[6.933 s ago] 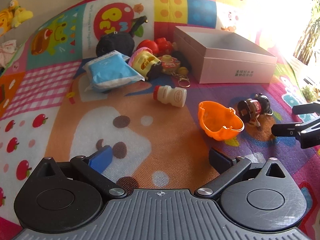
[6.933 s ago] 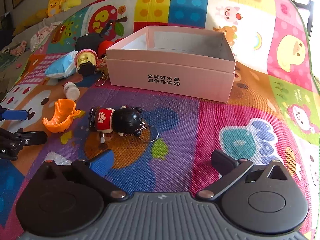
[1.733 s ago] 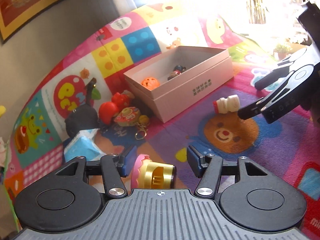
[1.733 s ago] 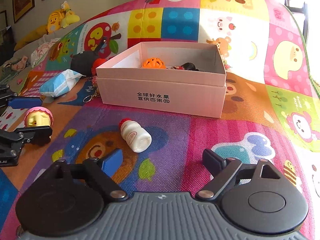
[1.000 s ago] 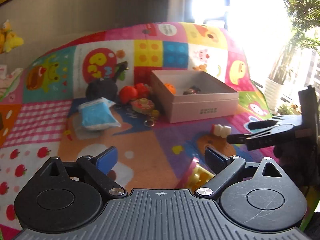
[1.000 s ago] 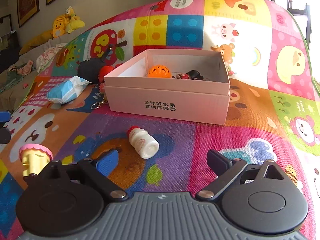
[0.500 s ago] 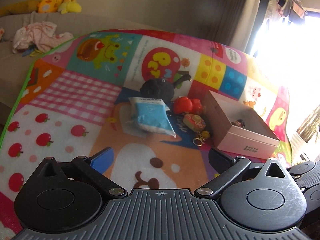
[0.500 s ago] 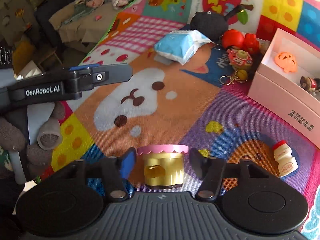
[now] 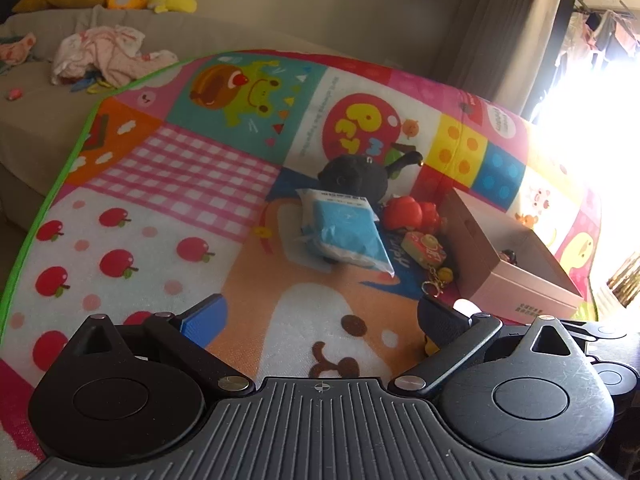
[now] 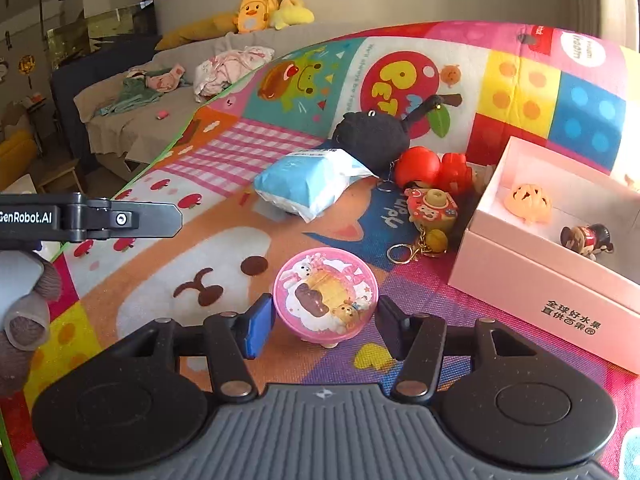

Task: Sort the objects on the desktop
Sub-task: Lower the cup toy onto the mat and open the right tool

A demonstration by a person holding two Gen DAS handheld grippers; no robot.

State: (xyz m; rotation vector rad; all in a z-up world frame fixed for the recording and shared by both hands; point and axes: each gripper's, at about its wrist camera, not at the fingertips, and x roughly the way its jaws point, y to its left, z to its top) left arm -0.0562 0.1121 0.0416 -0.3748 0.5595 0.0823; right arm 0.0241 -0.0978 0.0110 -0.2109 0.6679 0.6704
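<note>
My right gripper (image 10: pixel 325 320) is shut on a pink-lidded yellow toy pot (image 10: pixel 326 295), holding it above the play mat. The pink box (image 10: pixel 552 280) stands at the right, with an orange pumpkin shell (image 10: pixel 528 198) and a small doll figure (image 10: pixel 586 238) inside. My left gripper (image 9: pixel 320 316) is open and empty over the mat; one of its fingers (image 10: pixel 120 219) shows at the left in the right wrist view. The box also shows in the left wrist view (image 9: pixel 516 280).
A blue tissue pack (image 10: pixel 308 180), a black plush (image 10: pixel 372 140), red toys (image 10: pixel 436 168) and a keychain charm (image 10: pixel 430 210) lie left of the box. The same pack (image 9: pixel 344 236) and plush (image 9: pixel 356 176) show in the left wrist view. A sofa with clothes (image 9: pixel 100 52) lies behind.
My right gripper has lifted and tilted the toy pot, so its pink lid now faces the camera. The left gripper has drifted slightly and stays open.
</note>
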